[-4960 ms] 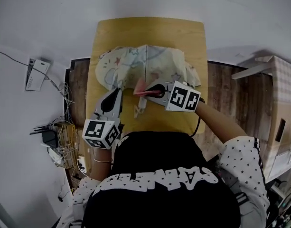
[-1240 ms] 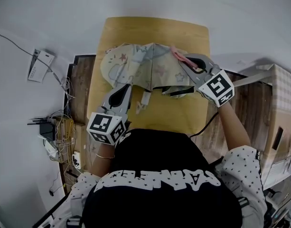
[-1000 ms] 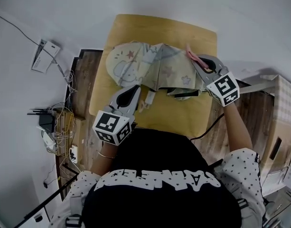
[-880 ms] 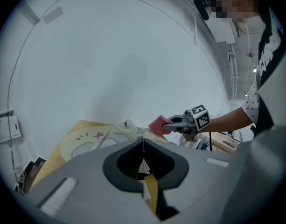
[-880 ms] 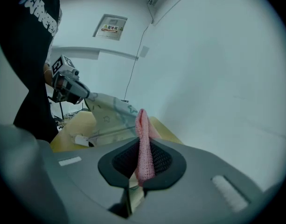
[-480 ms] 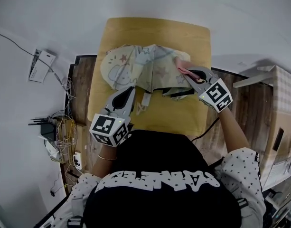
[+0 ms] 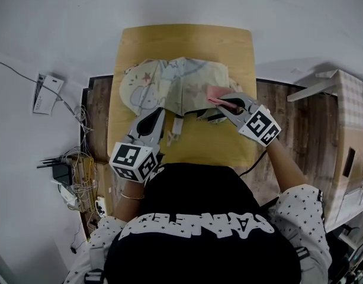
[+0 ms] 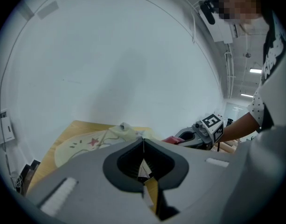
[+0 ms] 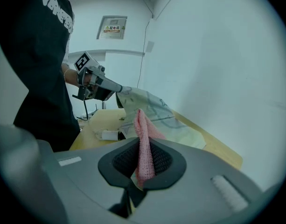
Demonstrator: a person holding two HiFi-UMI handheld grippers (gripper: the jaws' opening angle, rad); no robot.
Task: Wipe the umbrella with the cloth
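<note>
While left hand-held gripper (image 7: 158,113) clamps the umbrella (image 7: 169,81) lying crosswise on the table (image 7: 187,40), right hand-held gripper (image 7: 219,101), pinching the cloth (image 7: 212,93), sits at its end by the right edge, so wiping heads leftward imo.

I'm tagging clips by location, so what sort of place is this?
Likely an office or lab corner: a wooden table against a bare white wall, tangled cables beside it, and a cardboard box.

Light wooden table (image 7: 187,40), patterned umbrella (image 7: 169,84) lying open across it
</note>
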